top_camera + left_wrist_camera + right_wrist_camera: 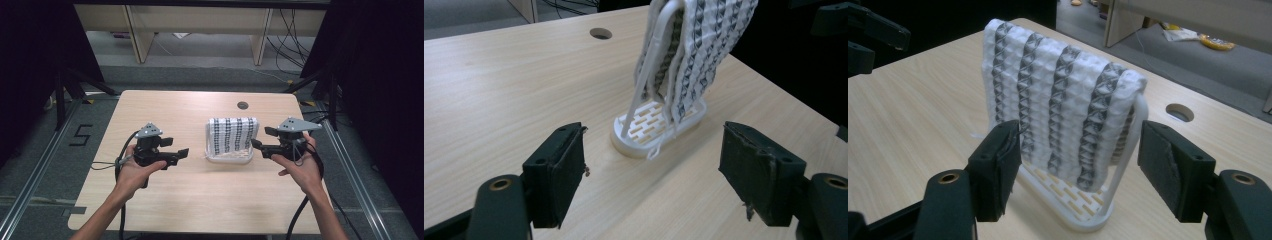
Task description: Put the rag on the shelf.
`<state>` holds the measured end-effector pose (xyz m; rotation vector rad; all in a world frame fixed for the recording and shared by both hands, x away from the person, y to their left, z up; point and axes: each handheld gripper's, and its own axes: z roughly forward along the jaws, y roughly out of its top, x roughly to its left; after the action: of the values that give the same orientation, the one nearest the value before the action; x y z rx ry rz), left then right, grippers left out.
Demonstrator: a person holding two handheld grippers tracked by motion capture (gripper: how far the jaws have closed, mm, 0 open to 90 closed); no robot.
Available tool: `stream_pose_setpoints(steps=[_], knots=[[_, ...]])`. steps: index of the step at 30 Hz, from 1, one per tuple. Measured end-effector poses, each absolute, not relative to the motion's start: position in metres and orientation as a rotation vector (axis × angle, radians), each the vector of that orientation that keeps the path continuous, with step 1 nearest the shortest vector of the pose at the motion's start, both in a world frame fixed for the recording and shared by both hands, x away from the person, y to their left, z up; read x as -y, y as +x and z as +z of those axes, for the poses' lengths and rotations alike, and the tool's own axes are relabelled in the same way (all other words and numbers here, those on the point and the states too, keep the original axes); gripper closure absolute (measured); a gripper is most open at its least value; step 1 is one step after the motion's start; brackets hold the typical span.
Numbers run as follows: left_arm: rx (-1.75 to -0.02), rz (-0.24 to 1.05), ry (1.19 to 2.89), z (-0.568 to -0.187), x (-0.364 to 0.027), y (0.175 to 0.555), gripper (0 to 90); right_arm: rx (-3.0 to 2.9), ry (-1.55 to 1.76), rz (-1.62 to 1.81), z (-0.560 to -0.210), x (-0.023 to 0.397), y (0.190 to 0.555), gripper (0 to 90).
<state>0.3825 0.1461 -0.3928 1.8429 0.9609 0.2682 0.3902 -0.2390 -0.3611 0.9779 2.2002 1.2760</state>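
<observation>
A white cloth with dark patterned stripes (232,134) hangs over a small white plastic rack (229,158) near the middle of the wooden table (165,107). My left gripper (177,147) is held just left of the rack, pointing at it, jaws open and empty. In the left gripper view the rack's slotted base (644,130) and the cloth (704,45) stand ahead of the open gripper (655,165). My right gripper (262,138) is close to the rack's right side, open. Seen from the right gripper view, the cloth (1058,100) and rack frame (1128,150) stand beyond the open gripper (1080,150), untouched.
A round cable hole (242,105) sits in the table behind the rack. Black curtains and stand legs (65,85) flank the table. Wooden furniture legs (140,35) and loose cables (292,35) lie on the floor beyond the far edge.
</observation>
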Motion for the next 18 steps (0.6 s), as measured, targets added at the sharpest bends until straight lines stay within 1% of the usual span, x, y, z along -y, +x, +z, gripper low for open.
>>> stream_pose_setpoints(steps=[12,14,16,18], knots=[[-0.935,0.266,1.854,-0.407,-0.149,0.370,24.7,-2.255,0.992,1.241,-0.381,0.227,0.377,33.6],[-0.931,0.267,1.859,-0.410,-0.150,0.368,24.5,-2.245,0.937,1.238,-0.385,0.227,0.378,33.4],[-0.934,0.276,1.873,-0.413,-0.152,0.366,24.2,-2.251,0.992,1.243,-0.387,0.225,0.374,33.1],[-0.931,0.277,1.864,-0.417,-0.153,0.365,24.1,-2.252,0.942,1.233,-0.390,0.226,0.375,32.8]])
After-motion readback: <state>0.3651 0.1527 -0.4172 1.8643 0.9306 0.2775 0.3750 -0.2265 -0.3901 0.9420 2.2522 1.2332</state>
